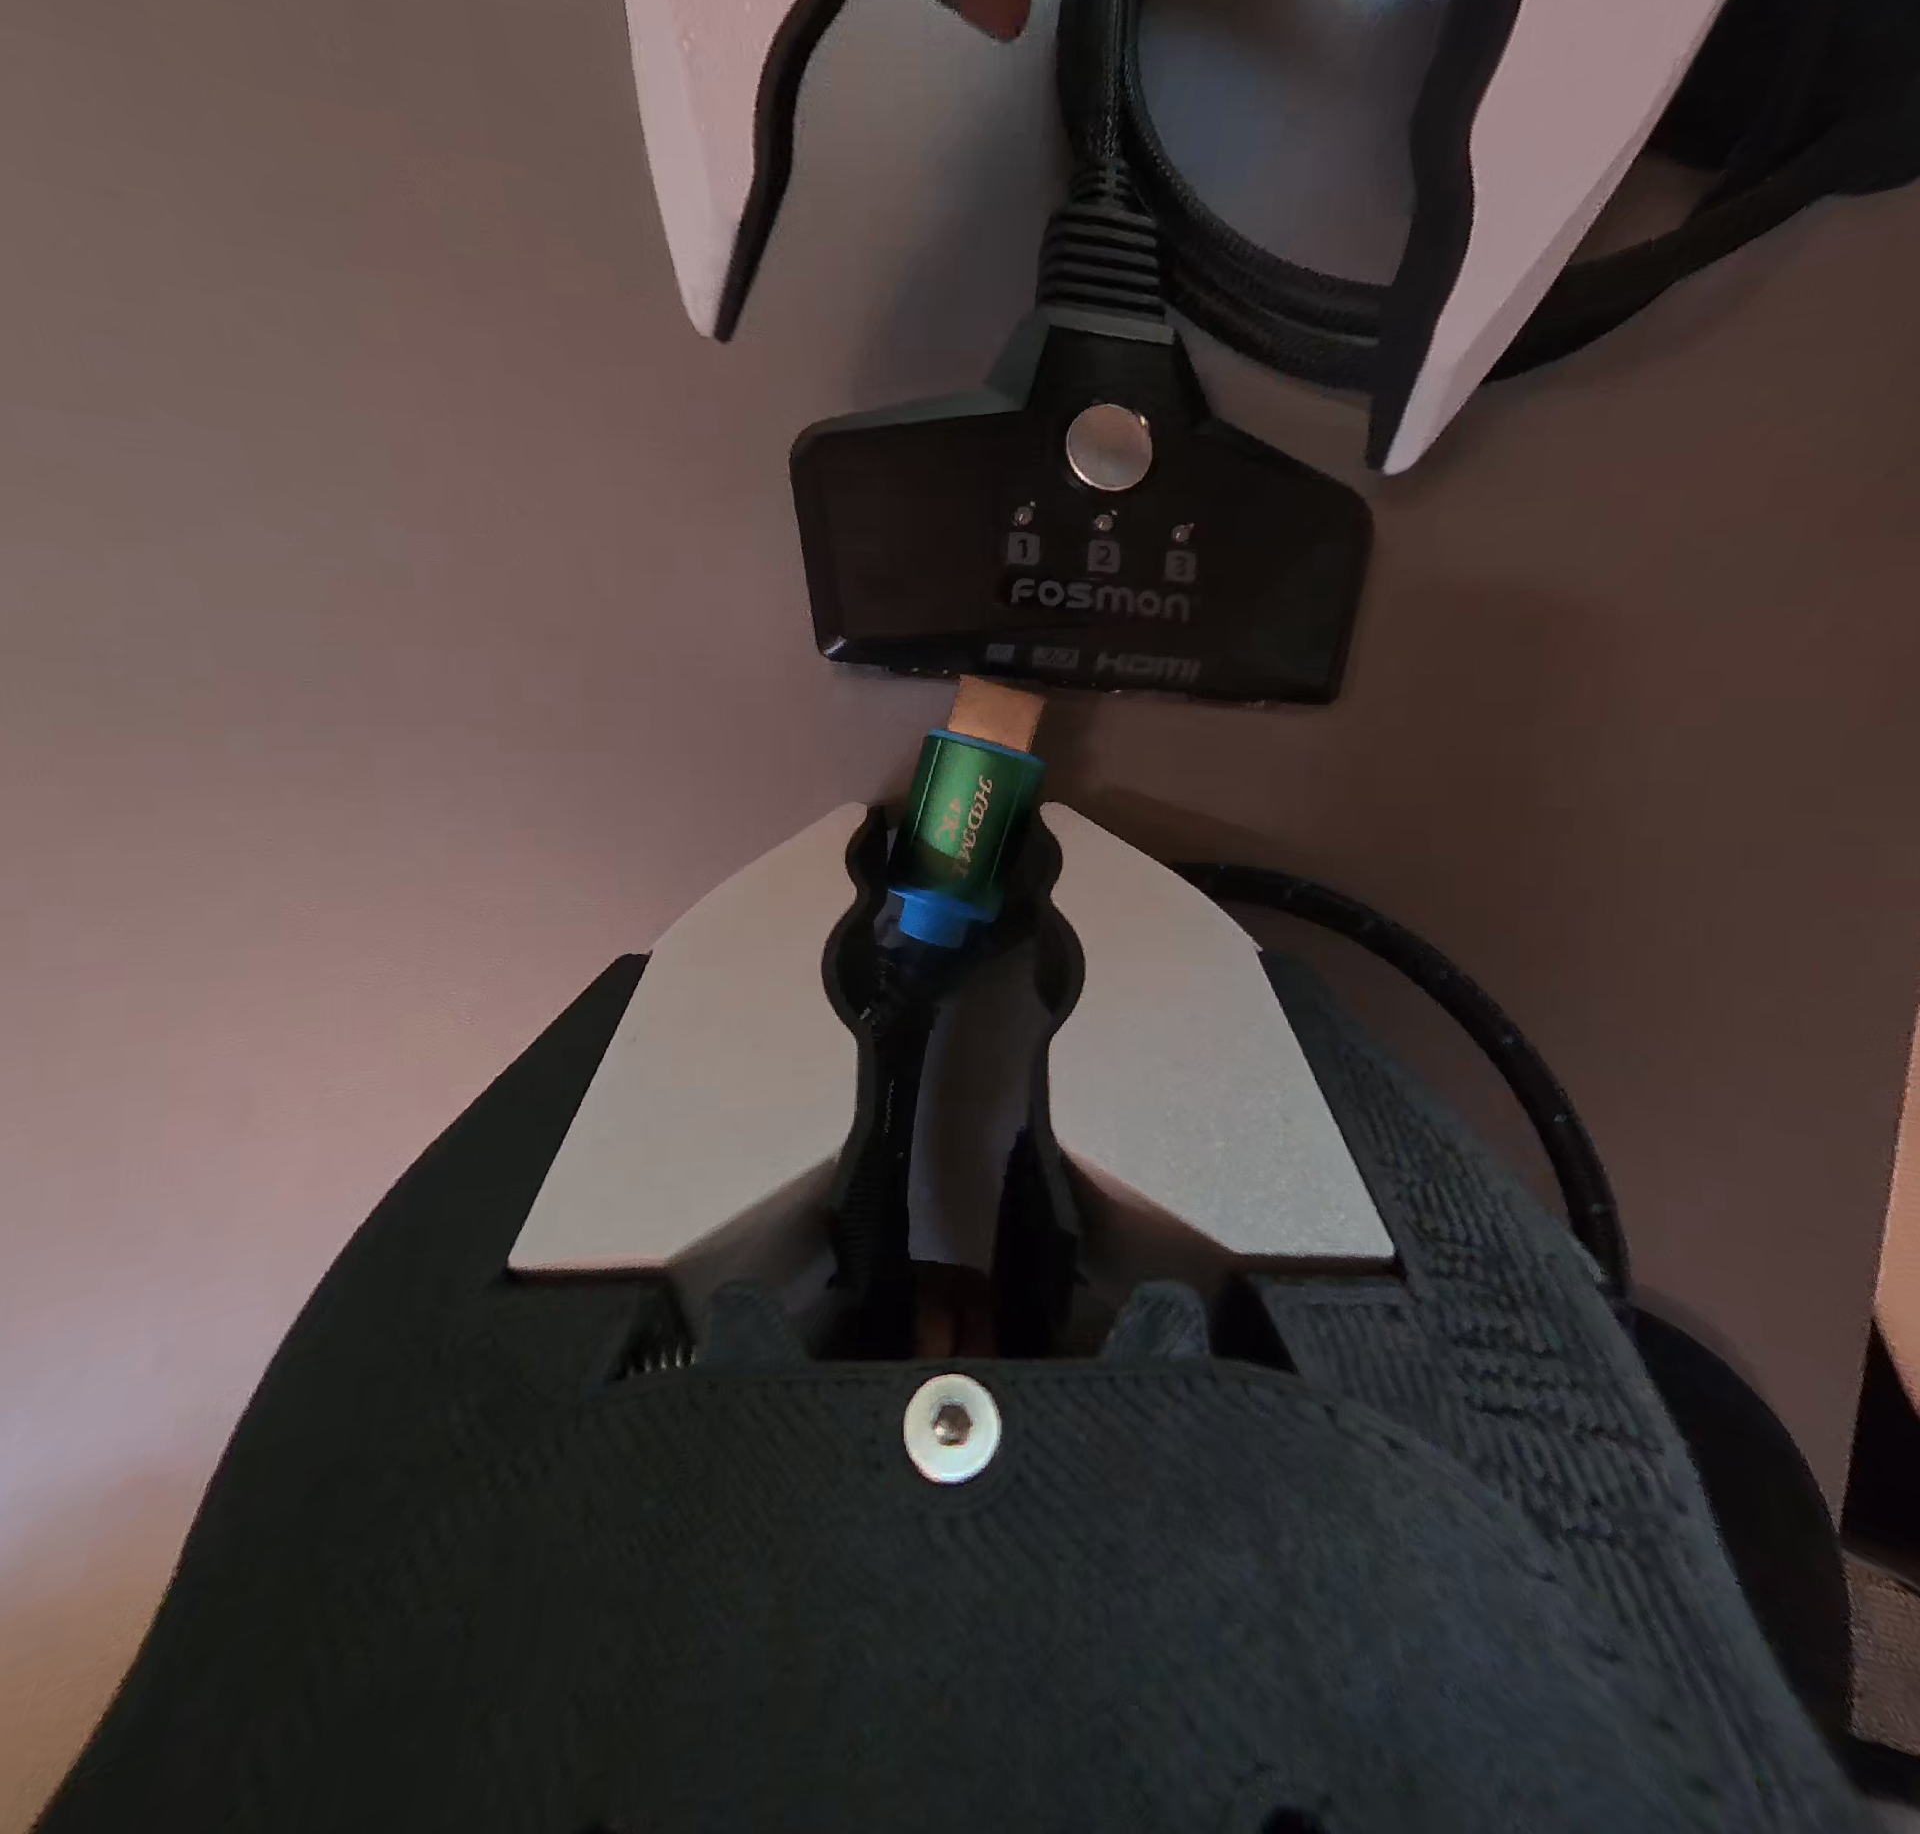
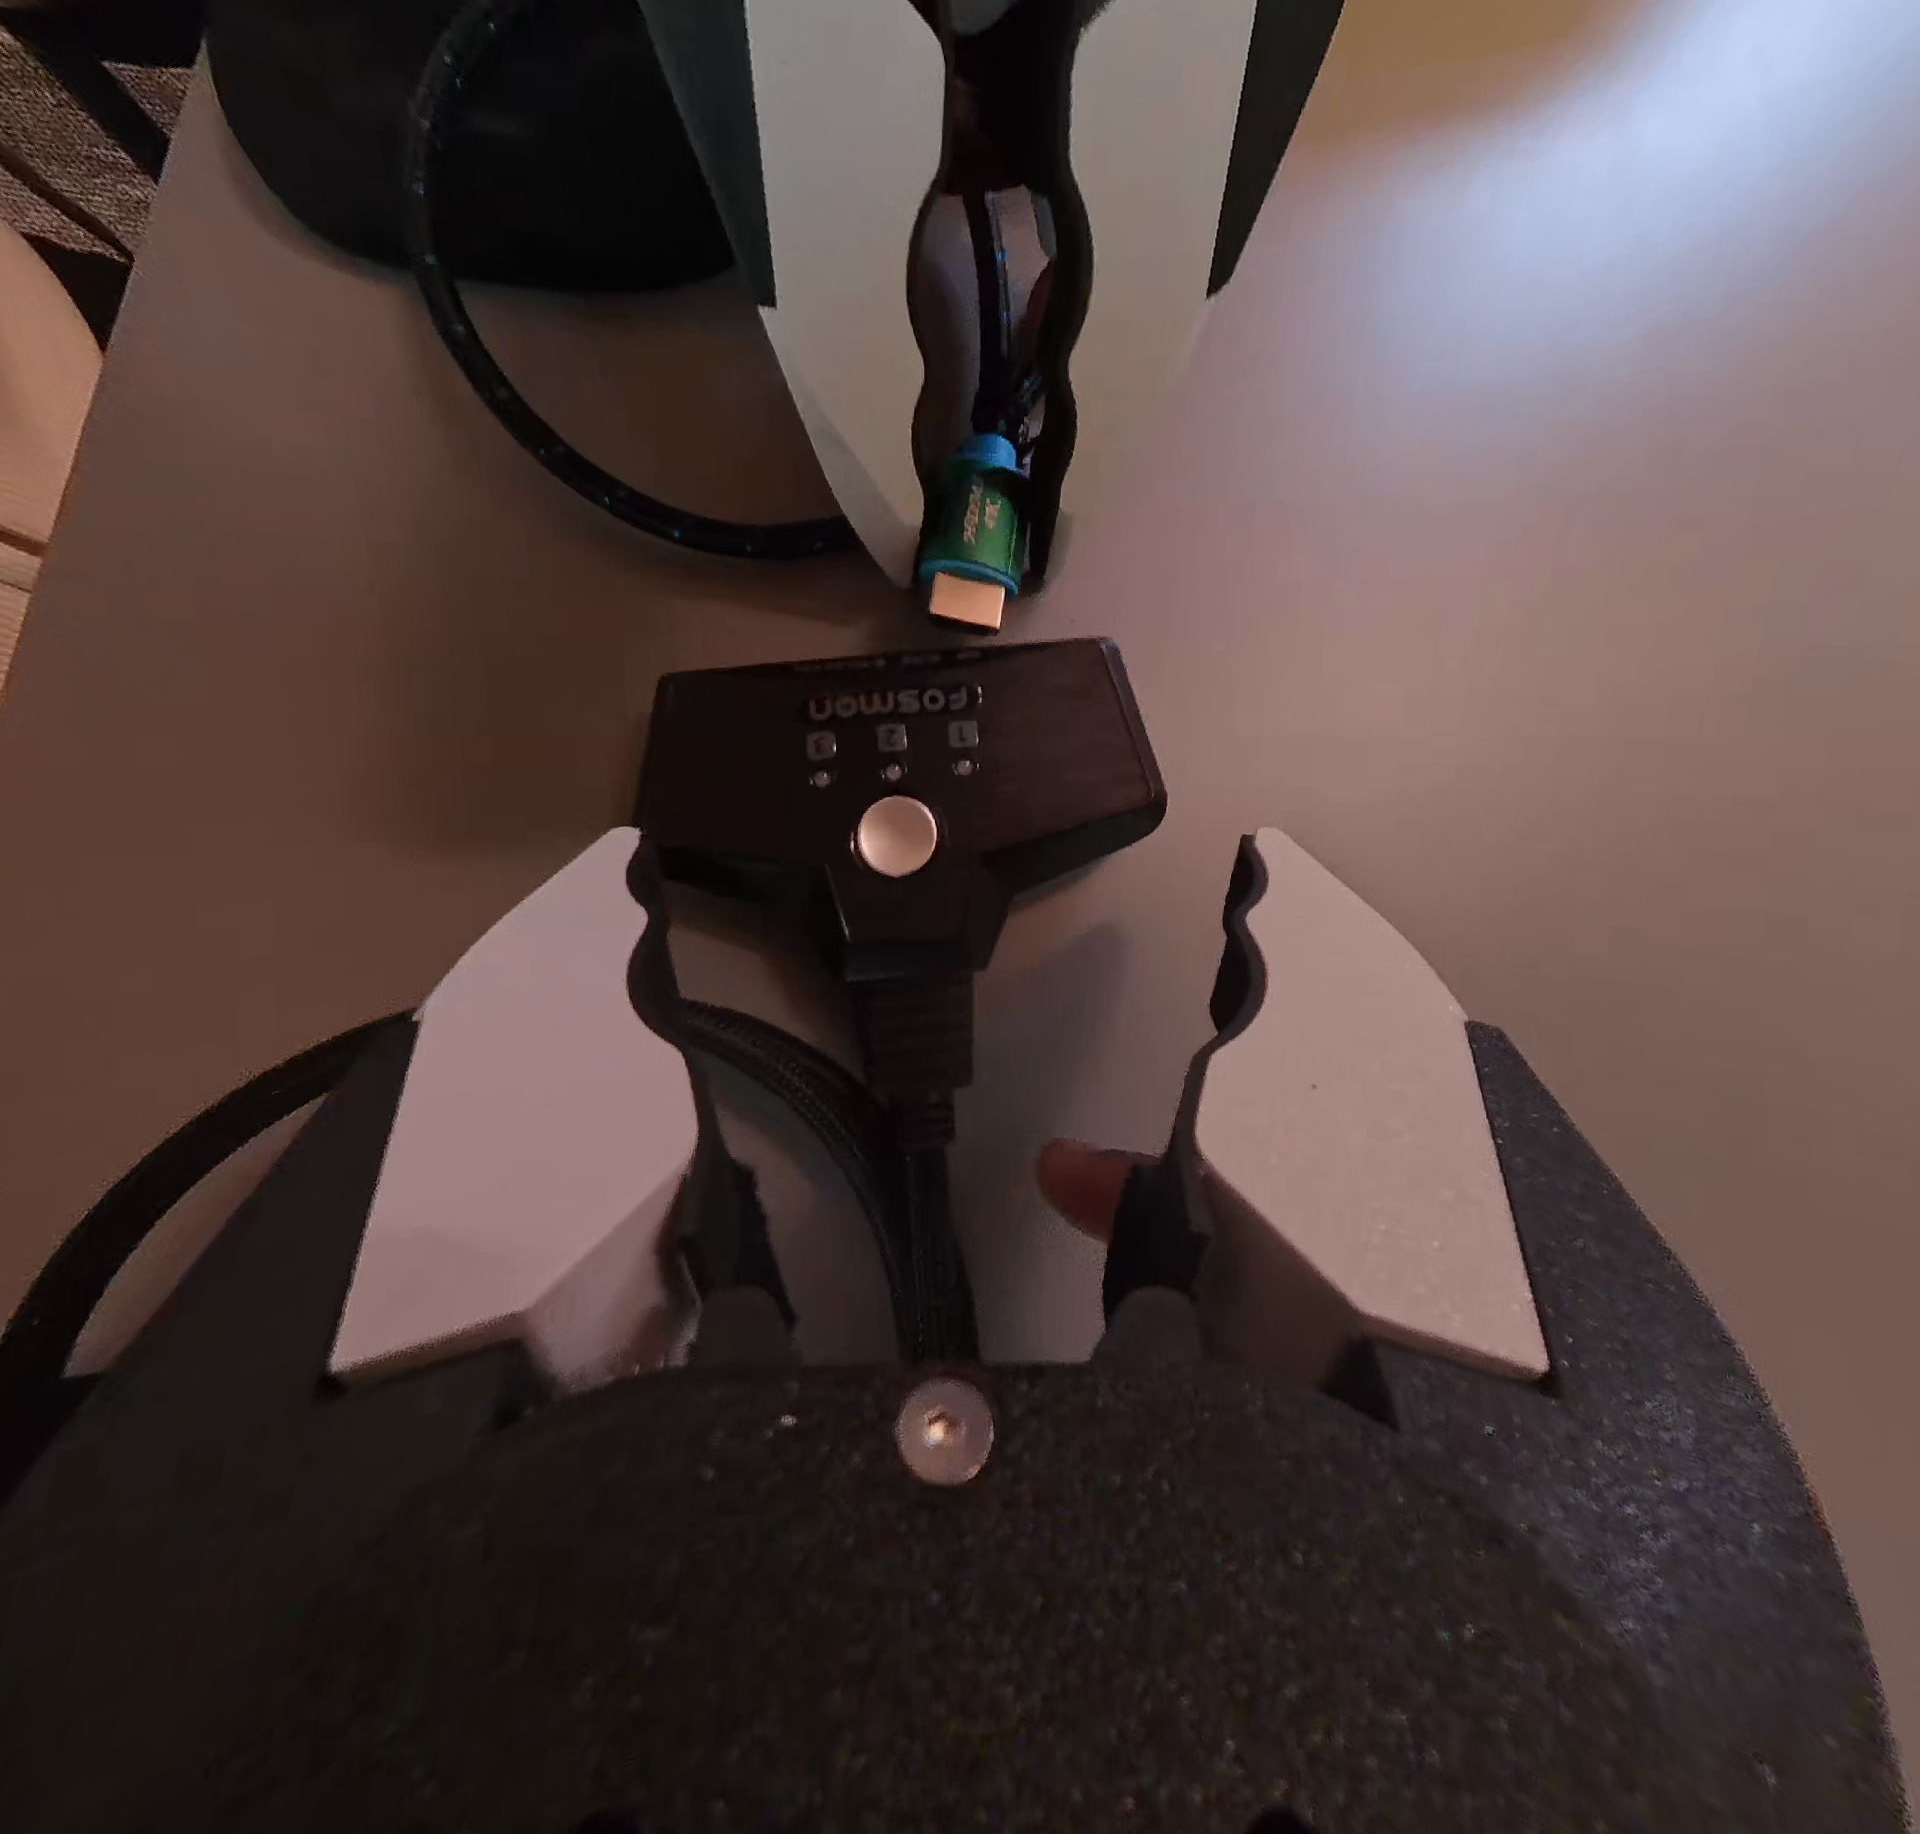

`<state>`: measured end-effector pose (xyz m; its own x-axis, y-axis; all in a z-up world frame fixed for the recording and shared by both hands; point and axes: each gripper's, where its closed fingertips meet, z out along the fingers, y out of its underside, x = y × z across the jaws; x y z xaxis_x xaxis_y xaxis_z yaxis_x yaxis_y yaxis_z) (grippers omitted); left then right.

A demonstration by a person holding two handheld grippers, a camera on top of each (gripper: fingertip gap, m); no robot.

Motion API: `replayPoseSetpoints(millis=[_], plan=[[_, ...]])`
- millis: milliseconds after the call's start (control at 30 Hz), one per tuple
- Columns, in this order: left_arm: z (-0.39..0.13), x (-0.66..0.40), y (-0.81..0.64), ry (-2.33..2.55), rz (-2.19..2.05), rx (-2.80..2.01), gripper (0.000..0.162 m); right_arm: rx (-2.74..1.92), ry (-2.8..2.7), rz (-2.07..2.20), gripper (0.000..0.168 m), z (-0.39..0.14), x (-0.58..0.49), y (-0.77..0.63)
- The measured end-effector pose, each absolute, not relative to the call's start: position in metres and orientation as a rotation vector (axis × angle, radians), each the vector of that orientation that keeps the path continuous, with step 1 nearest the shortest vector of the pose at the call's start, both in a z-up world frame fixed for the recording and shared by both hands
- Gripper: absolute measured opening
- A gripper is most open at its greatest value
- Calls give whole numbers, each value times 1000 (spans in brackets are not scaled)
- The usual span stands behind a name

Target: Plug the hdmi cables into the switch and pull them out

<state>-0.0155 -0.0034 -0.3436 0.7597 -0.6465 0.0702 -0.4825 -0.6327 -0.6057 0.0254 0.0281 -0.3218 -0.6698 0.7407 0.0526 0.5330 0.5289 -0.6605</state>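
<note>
A black HDMI switch (image 1: 1081,558) with a round silver button lies flat on the grey table (image 1: 364,537). My left gripper (image 1: 956,813) is shut on a green HDMI plug (image 1: 971,818) with a blue collar. The plug's metal tip (image 1: 997,714) is almost fully exposed, right at the switch's front port edge. In the right wrist view, a thin gap seems to separate the tip (image 2: 966,605) from the switch (image 2: 904,735). My right gripper (image 2: 940,839) is open. Its fingers (image 2: 582,1005) straddle the switch's rear neck and black braided lead (image 2: 935,1213) without clamping them.
The green plug's black braided cable (image 2: 499,413) loops over the table beside my left gripper (image 2: 977,558). A dark round object (image 2: 468,122) stands behind it. The table's edge (image 2: 104,350) runs along the left. A person's fingertip (image 2: 1081,1192) shows inside my right gripper. Across from one pair of fingers to the other is roughly 7 centimetres.
</note>
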Motion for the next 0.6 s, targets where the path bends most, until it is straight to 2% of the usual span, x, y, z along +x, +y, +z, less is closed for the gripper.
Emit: replayPoseSetpoints(millis=[33,133,200,333,433,600], plan=[[-343,-17,-3,831,-362,-2385,25,-1030,-2416,902,97,-318,21,26],[-341,-28,2,811,-206,-2374,25,-993,-2251,966,41,-298,3,22],[-335,-28,3,813,-158,-2328,25,-1013,-2222,999,34,-293,-5,17],[-327,-24,5,814,-142,-2256,25,-1068,-2274,1038,35,-301,-17,6],[-330,-23,2,837,-148,-2254,25,-1012,-2341,994,21,-311,-21,1],[-331,-19,-2,903,-174,-2194,23,-904,-2380,957,14,-320,-16,2]])
